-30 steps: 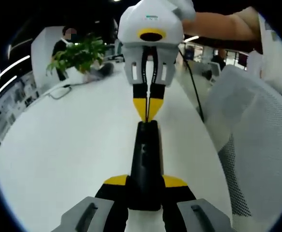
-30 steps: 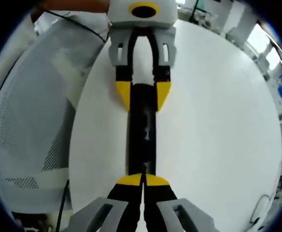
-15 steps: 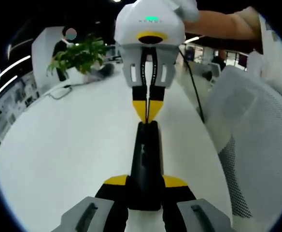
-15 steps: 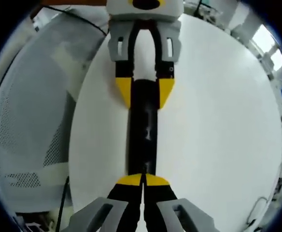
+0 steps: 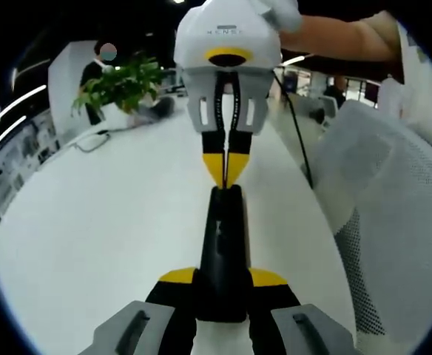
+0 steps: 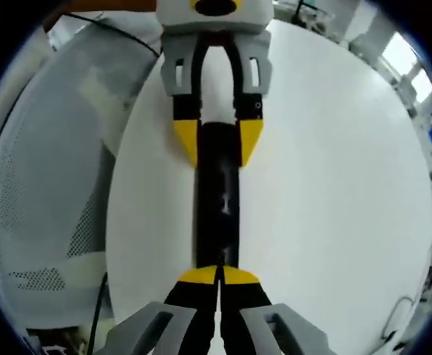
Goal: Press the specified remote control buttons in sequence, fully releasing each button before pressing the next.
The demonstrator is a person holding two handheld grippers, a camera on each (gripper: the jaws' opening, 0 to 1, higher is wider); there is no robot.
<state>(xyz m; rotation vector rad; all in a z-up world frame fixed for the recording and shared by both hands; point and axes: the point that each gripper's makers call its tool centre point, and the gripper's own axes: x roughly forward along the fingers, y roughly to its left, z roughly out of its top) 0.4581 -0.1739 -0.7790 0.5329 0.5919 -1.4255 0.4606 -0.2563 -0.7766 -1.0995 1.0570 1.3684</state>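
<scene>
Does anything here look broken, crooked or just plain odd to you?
Nothing stands out. The slim black remote control lies straight on the white table, held at one end by the left gripper, while the shut right gripper meets its other end.

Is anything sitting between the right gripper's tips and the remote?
Nothing visible. The right gripper, jaws closed, has its tips at the near end of the black remote, while the left gripper clamps the far end on the white table.
</scene>
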